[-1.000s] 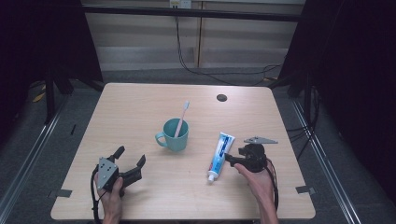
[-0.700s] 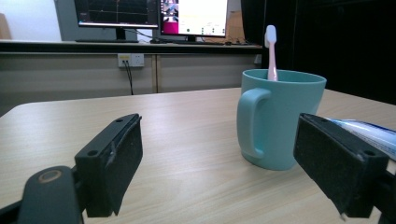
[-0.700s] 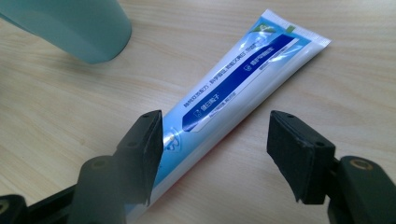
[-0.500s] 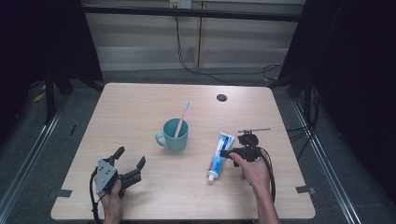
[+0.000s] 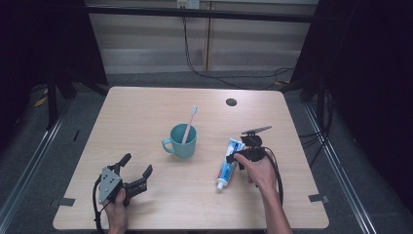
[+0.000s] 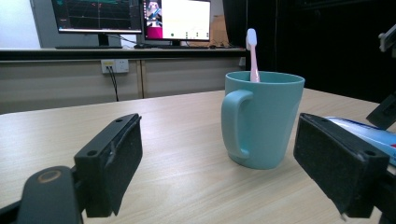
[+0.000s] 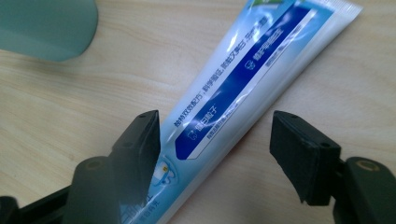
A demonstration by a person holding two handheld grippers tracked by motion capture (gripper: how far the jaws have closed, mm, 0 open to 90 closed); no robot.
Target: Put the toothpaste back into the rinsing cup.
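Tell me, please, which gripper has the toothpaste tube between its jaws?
The right gripper: its open jaws straddle the toothpaste tube, while the left gripper has nothing between its jaws.

Looks like a lab / recording setup, not a home. Light wooden table (image 5: pixel 146 117) sits inside a dark-curtained booth w/ metal floor rails (image 5: pixel 29 165) & tape marks. Well ahead of the left claw (image 6: pixel 217 172), past the table's far edge: two monitors (image 6: pixel 135 18) showing data plots + camera feeds, wall sockets (image 6: pixel 115 66), trailing cables (image 5: pixel 209 73).
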